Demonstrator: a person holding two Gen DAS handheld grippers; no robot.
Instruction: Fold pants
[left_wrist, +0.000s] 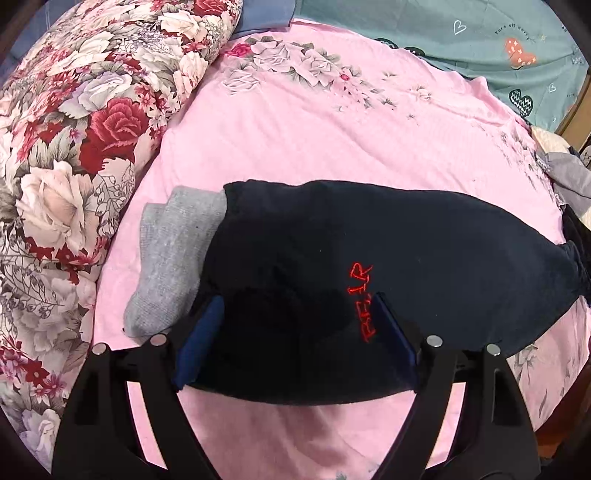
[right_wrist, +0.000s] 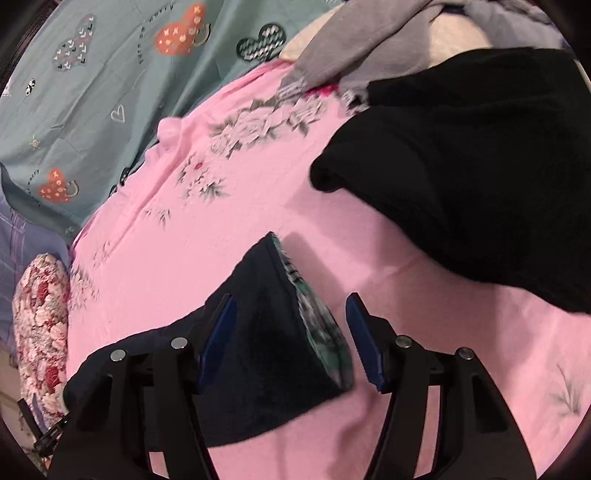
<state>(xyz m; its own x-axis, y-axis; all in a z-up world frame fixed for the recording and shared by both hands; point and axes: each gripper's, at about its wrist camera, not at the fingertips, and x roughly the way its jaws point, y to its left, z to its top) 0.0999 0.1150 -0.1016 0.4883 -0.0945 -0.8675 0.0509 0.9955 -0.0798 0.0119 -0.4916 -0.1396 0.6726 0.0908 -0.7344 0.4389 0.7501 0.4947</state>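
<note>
Dark navy pants (left_wrist: 388, 258) with red embroidered letters lie folded on the pink bedspread (left_wrist: 295, 140). My left gripper (left_wrist: 299, 325) is open, its blue pads straddling the near edge of the pants. In the right wrist view a pointed corner of the navy pants (right_wrist: 269, 332), showing a patterned lining, lies between the open fingers of my right gripper (right_wrist: 291, 339). Neither gripper is closed on the cloth.
A grey folded garment (left_wrist: 173, 258) lies under the left end of the pants. A floral quilt (left_wrist: 74, 147) is bunched at left. A teal heart-print sheet (left_wrist: 461, 37) lies beyond. A black garment (right_wrist: 480, 166) and grey clothes (right_wrist: 351, 48) lie at right.
</note>
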